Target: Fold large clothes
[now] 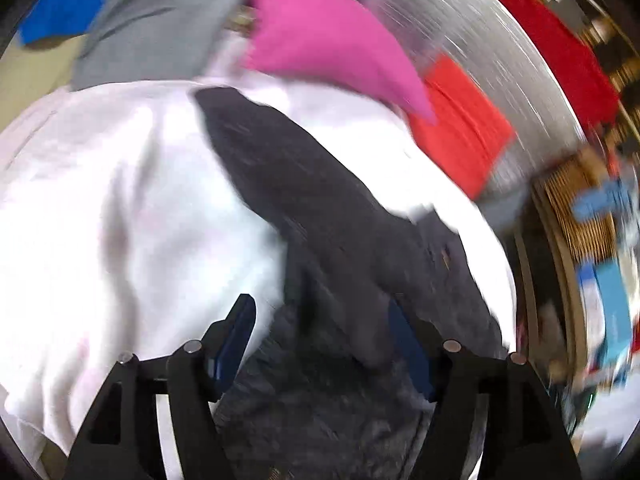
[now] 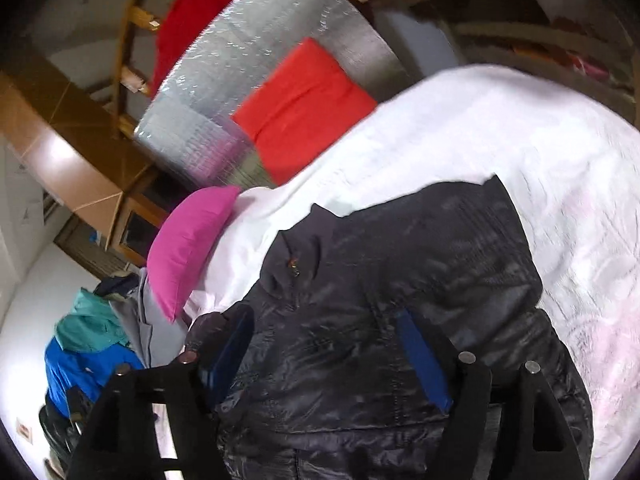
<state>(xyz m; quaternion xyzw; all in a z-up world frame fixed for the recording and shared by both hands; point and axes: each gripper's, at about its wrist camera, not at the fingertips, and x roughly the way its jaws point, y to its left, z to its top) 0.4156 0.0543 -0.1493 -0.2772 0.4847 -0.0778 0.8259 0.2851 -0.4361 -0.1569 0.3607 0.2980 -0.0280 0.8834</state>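
A dark quilted jacket (image 2: 400, 300) lies on a white bed cover (image 2: 520, 140). In the left wrist view the jacket (image 1: 312, 208) runs as a long dark band across the white cover (image 1: 100, 200). My left gripper (image 1: 324, 320) is open, its blue-padded fingers apart over the jacket's lower part. My right gripper (image 2: 324, 332) is open too, fingers spread over the jacket body below its collar and zip. Neither holds fabric. The left wrist view is motion-blurred.
A pink pillow (image 2: 188, 248) and an orange-red folded item (image 2: 304, 108) lie by the bed's far side. A silver foil mat (image 2: 256, 64) carries a red garment (image 2: 200, 4). A pile of grey, blue and teal clothes (image 2: 92, 344) sits at the left.
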